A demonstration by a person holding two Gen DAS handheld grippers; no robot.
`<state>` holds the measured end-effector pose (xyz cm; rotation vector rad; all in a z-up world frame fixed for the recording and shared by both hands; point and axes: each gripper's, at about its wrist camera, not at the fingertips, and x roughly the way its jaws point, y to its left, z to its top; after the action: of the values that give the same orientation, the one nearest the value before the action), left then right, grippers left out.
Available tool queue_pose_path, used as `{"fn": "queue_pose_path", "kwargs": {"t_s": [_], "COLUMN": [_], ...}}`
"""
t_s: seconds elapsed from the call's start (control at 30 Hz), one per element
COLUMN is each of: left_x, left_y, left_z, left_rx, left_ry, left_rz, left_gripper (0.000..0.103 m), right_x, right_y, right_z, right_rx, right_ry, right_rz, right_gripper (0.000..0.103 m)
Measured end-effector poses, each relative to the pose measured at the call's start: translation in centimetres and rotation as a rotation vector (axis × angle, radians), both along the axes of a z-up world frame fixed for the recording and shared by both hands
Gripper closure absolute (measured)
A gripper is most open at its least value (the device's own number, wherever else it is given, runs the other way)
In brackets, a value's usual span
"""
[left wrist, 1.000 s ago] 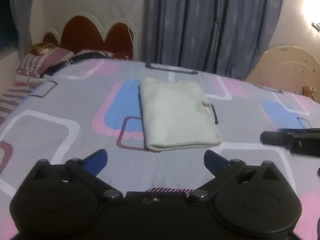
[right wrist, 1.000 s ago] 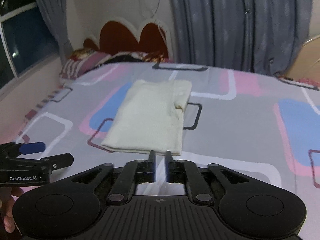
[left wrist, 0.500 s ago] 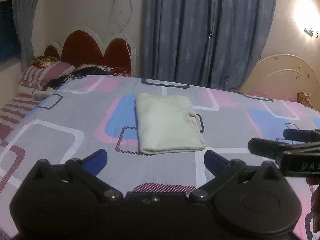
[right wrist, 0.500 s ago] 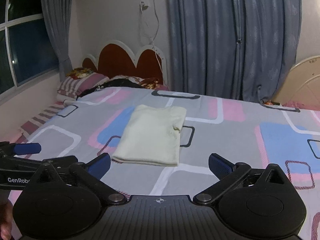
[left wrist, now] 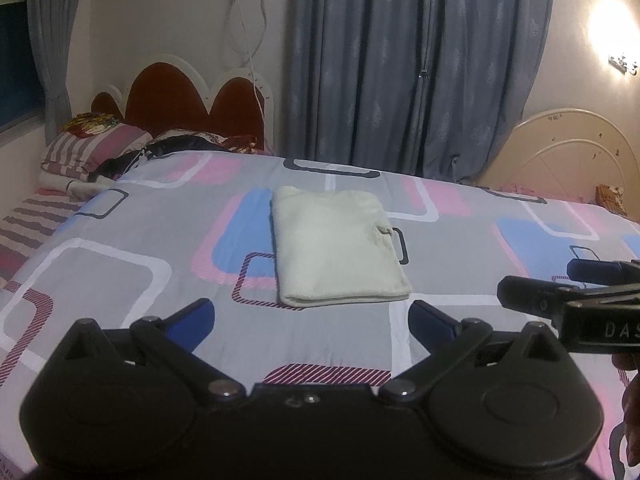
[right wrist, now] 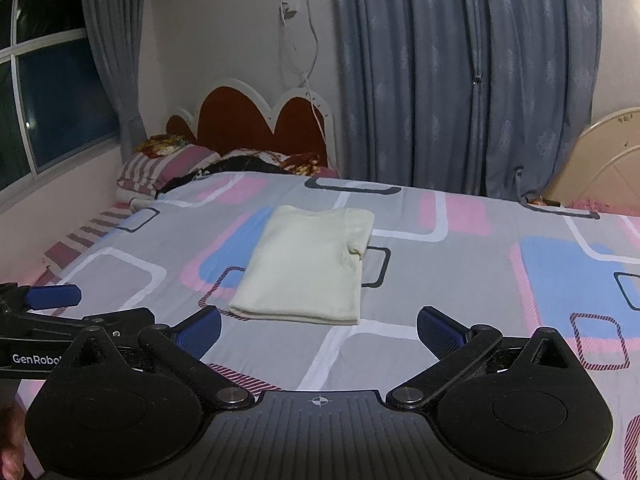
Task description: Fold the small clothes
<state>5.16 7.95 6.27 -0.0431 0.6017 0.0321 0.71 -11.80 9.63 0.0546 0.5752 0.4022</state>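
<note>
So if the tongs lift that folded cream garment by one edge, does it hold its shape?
Probably not. The folded cream cloth garment looks soft and thin, so it would likely droop and unfold. Its stacked layers at the near edge could slide apart. It also looks light, so a push across the patterned bedsheet may bunch it.

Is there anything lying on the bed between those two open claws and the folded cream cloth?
Nothing visible. Only bare patterned bedsheet lies between the folded cream garment and the open right gripper or left gripper.
</note>
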Motion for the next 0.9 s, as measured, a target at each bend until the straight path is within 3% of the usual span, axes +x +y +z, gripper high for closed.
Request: {"fn": "queue_pose_path", "kwargs": {"t_s": [0.9], "left_x": [0.3], "left_y": [-0.6], "left_z": [0.4], "left_rx": [0.016], "left_ry": [-0.001], "left_rz": [-0.015], "left_gripper": [0.000], "right_x": [0.3], "right_y": [-1.3], "right_z": [0.2], "right_rx": [0.008], "right_ry": [-0.004], "right_rz": [-0.004], "right_gripper": [0.000]}}
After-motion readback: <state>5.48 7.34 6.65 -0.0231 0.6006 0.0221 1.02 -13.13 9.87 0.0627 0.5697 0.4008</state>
